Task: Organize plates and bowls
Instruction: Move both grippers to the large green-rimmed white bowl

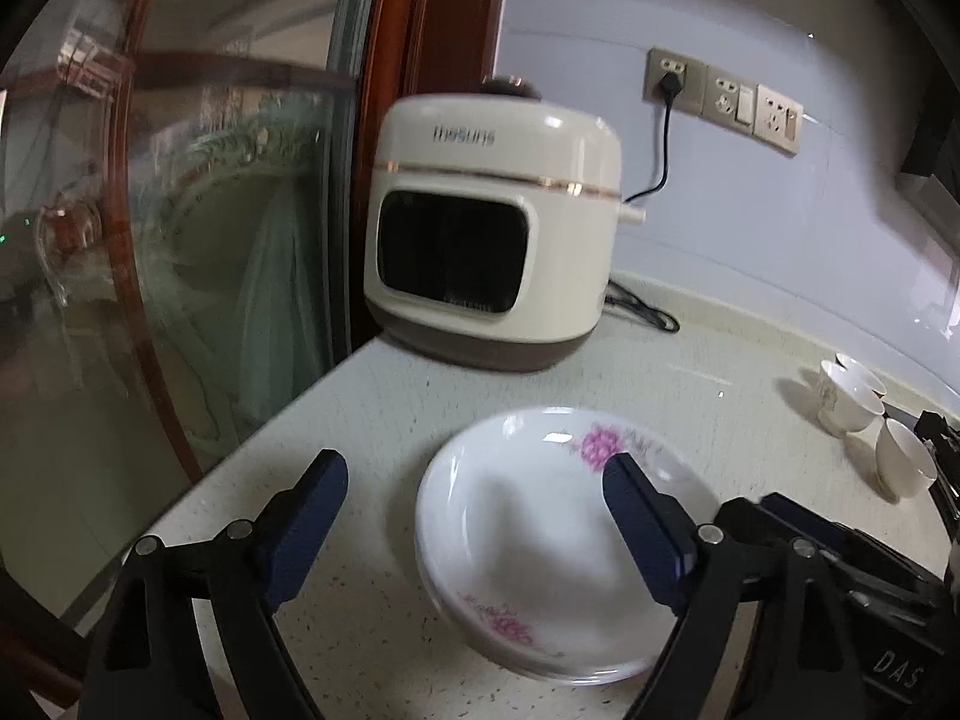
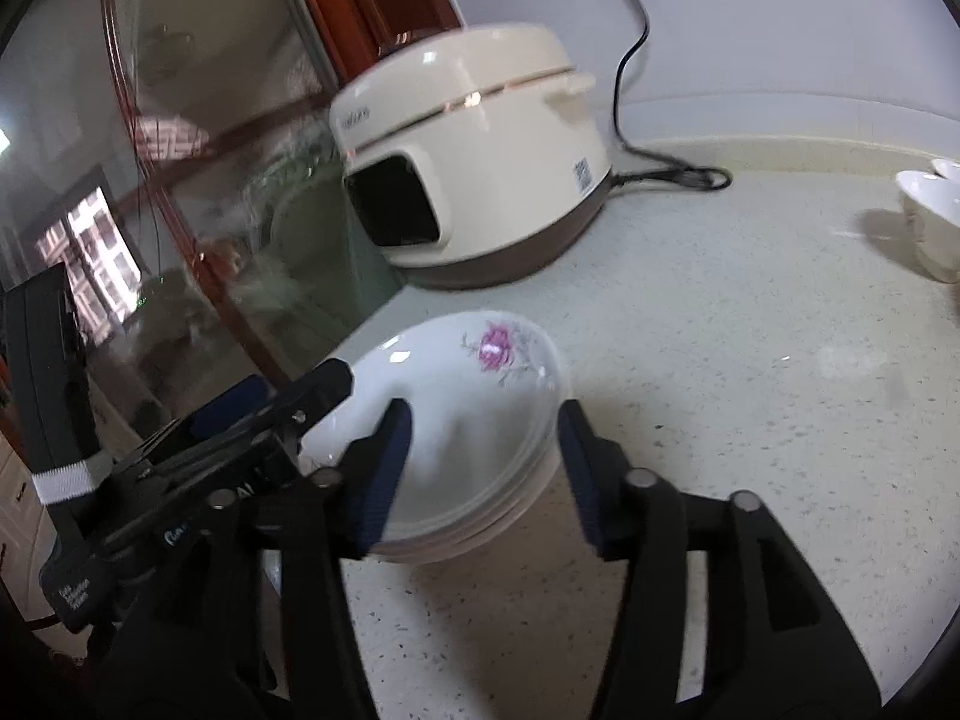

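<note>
Left gripper (image 1: pixel 474 516), black frame with dark-blue pads, sits nearest the lens with jaws wide and nothing clamped. Its right pad (image 1: pixel 645 525) overhangs the rim of the stack of white shallow ceramic plates with pink flower print (image 1: pixel 528 540); its left pad is over bare counter at 9 o'clock of the stack.

Right gripper (image 2: pixel 486 468), same build, is at medium width and empty. One pad is over the plate interior, the other just outside the rim at 3 o'clock. Cannot tell if either pad grazes the rim.

The stack rests free on the speckled white stone countertop (image 2: pixel 750 420), near the edge beside the glass panel (image 1: pixel 210 240).

Risks:
- The stack looks slightly offset, at least two plates. A pad catching the rim on the way out could tip or slide the top plate.
- A nudge towards 9 o'clock could send the stack off the counter edge.
- The two grippers are crowded together over one stack, so frames could collide.
- White ceramic bowls (image 1: pixel 858 402) at 3 o'clock are still loose, one lying on its side; a careless sweep could roll it.
- The cream-and-brown electric cooker (image 1: pixel 492 228) at 12 o'clock and its black cord (image 2: pixel 672 174) limit reach behind.
</note>
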The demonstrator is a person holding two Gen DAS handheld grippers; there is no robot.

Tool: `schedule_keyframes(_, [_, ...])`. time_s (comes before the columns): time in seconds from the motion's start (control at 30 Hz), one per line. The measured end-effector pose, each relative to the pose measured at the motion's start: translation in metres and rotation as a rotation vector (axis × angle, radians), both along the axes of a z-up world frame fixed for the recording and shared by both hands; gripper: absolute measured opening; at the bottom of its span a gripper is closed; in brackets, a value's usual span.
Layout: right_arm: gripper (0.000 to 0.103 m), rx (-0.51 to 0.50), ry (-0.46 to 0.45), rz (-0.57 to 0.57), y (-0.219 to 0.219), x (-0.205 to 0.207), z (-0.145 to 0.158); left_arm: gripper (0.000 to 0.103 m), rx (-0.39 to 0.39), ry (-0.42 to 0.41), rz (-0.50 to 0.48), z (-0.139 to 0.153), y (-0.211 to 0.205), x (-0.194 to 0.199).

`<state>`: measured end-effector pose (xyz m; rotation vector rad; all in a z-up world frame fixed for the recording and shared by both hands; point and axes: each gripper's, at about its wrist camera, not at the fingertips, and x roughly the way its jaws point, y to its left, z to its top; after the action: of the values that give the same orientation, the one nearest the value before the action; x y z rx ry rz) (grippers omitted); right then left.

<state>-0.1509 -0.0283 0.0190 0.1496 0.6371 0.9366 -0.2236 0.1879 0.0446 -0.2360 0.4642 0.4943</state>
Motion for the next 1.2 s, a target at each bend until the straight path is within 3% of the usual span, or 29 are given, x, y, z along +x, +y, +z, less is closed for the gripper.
schedule_keyframes(0.07, [0.068,0.035,0.028,-0.043,-0.012,0.006,-0.001,0.088,0.003,-0.002,-0.014,0.005,-0.006,0.001])
schedule_keyframes(0.27, [0.071,0.106,0.132,-0.156,-0.055,0.028,-0.006,0.089,-0.030,0.035,-0.105,0.001,-0.032,0.013])
schedule_keyframes(0.43, [0.078,0.103,0.071,-0.349,-0.114,0.035,-0.003,0.089,-0.074,0.057,-0.245,0.006,-0.069,0.035])
schedule_keyframes(0.53, [0.088,0.062,0.004,-0.510,-0.156,0.038,0.000,0.089,-0.084,0.082,-0.346,0.007,-0.099,0.062])
schedule_keyframes(0.67, [0.092,0.093,0.052,-0.657,-0.217,0.053,-0.003,0.089,-0.185,0.169,-0.498,0.001,-0.141,0.115])
schedule_keyframes(0.8, [0.092,0.156,0.161,-0.771,-0.281,0.072,-0.013,0.089,-0.311,0.186,-0.593,-0.007,-0.179,0.160])
schedule_keyframes(0.9, [0.092,0.169,0.210,-0.810,-0.311,0.086,-0.017,0.089,-0.396,0.176,-0.621,-0.010,-0.201,0.193])
schedule_keyframes(1.2, [0.092,0.146,0.294,-0.742,-0.325,0.135,-0.023,0.089,-0.463,0.170,-0.561,-0.031,-0.245,0.255])
